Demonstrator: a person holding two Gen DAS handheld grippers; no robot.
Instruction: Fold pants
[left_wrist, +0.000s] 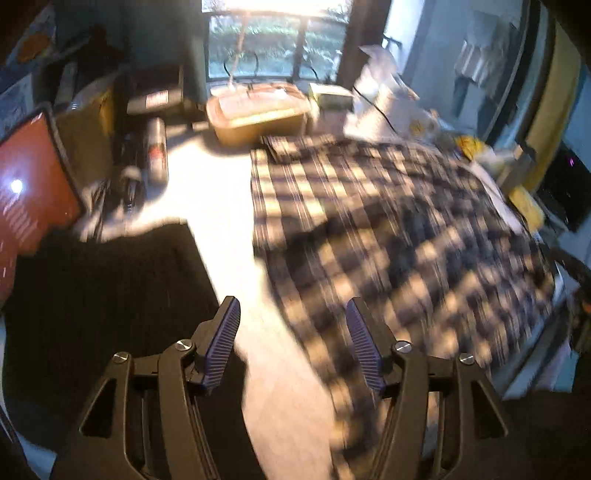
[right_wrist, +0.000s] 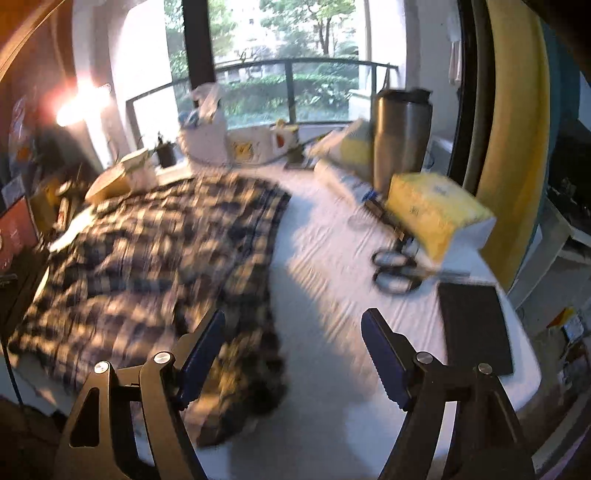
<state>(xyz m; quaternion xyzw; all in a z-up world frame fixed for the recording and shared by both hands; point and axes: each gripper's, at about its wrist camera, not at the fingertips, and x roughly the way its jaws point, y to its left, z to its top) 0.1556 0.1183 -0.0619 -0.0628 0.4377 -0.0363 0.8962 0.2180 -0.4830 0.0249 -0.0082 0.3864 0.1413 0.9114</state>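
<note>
Presently, pants (left_wrist: 388, 221): plaid, spread flat on the white tabletop (left_wrist: 218, 206), folded edge toward the window.
Left tool (left_wrist: 291, 343): jaws spread, nothing between them, above bare tabletop just beside the pants.
Right tool (right_wrist: 293, 354): jaws spread, empty, over the pants' near edge.
Scissors (right_wrist: 395, 267): on the tabletop, well apart from the pants.

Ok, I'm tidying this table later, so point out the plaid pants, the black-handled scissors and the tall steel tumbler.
Blue-and-cream plaid pants (right_wrist: 147, 251): right wrist view, middle of fabric.
Black-handled scissors (right_wrist: 395, 267): right wrist view, handle loops.
Tall steel tumbler (right_wrist: 400, 140): right wrist view, body.
</note>
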